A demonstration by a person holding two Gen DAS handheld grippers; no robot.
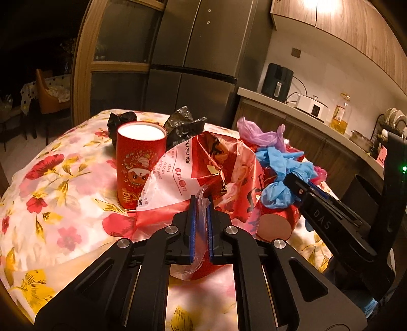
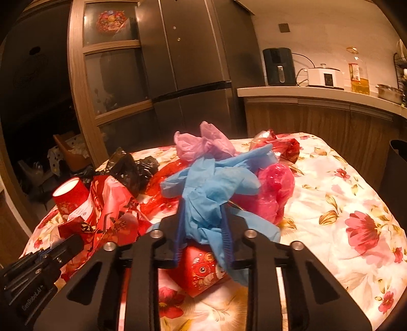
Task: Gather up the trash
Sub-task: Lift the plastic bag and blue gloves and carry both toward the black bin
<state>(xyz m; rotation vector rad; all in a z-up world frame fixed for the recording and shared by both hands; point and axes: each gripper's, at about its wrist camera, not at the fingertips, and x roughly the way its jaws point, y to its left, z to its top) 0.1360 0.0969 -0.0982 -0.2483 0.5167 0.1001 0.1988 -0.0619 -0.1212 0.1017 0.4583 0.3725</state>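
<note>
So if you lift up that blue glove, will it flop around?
Probably yes. The blue glove looks thin and crumpled, its fingers drooping over the right tool, so it should dangle limply. It likely weighs almost nothing. It may also drag along the pink bag that seems to touch it.

I stand in a warm-lit kitchen facing a tall dark fridge (image 1: 195, 51) beside a wood-framed glass door (image 2: 112, 66). To my right a counter (image 2: 318, 93) carries an air fryer (image 2: 278, 66), a white cooker (image 2: 324, 76) and an oil bottle (image 2: 358, 79), under wooden wall cupboards (image 1: 343, 23).
</note>
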